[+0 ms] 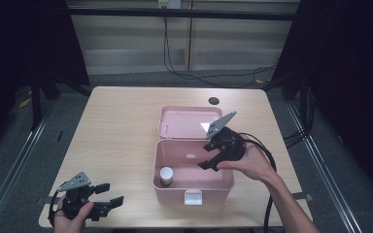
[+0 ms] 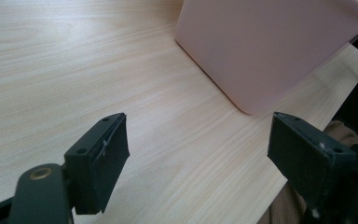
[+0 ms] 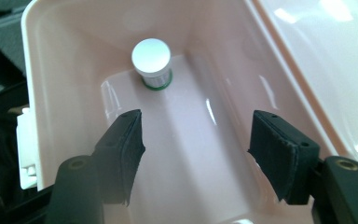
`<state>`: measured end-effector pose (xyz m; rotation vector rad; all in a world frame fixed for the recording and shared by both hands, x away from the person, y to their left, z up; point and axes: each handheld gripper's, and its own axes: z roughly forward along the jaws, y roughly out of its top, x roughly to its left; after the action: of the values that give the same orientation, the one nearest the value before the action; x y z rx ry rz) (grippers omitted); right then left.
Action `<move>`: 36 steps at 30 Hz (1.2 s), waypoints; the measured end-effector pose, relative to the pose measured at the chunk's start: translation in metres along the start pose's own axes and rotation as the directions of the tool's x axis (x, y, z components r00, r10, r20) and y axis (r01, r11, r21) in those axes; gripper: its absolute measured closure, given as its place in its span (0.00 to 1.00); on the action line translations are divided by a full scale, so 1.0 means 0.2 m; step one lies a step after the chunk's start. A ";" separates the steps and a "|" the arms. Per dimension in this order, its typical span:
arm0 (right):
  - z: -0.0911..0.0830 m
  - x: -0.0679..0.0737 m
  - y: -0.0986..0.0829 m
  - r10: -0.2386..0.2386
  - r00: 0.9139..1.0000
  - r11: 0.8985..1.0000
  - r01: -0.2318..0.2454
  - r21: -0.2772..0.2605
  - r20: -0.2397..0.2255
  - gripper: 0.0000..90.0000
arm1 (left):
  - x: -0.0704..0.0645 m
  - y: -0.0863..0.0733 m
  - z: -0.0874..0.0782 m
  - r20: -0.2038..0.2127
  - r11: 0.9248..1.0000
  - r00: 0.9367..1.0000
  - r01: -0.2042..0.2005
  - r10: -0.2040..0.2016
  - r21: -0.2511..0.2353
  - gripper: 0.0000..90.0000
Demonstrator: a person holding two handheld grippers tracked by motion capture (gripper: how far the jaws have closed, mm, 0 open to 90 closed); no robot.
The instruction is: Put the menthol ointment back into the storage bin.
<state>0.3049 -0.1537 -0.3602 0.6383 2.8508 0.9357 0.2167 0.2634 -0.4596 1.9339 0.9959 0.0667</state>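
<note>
A pink box (image 1: 223, 187) stands open on the wooden table (image 1: 121, 126), its lid (image 1: 187, 122) laid back flat behind it. A small white-capped jar (image 1: 166, 175) stands upright in the box's front left corner; in the right gripper view the jar (image 3: 152, 63) has a green ring below its cap. My right gripper (image 1: 210, 164) hangs open inside the box's right half, its jaws spread wide and empty (image 3: 196, 144), apart from the jar. My left gripper (image 1: 110, 194) rests open at the table's front left edge, pointing at the box's outer wall (image 2: 265, 51), with nothing between its jaws (image 2: 198, 158).
A white latch (image 1: 193, 197) sticks out from the box's front wall. A dark round hole (image 1: 214, 101) sits in the table near its far edge. Cables lie on the floor behind the table. Bare tabletop stretches left of the box.
</note>
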 end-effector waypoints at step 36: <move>-0.27 0.10 -0.72 0.394 0.896 0.867 -0.288 -0.407 0.206 0.37 | 0.01 0.00 0.01 -0.023 1.000 1.000 0.004 -0.004 0.004 0.24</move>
<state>0.2241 -0.2803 -0.3982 1.1508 2.2624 1.2658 0.2186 0.2638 -0.4609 1.9389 1.0159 0.0843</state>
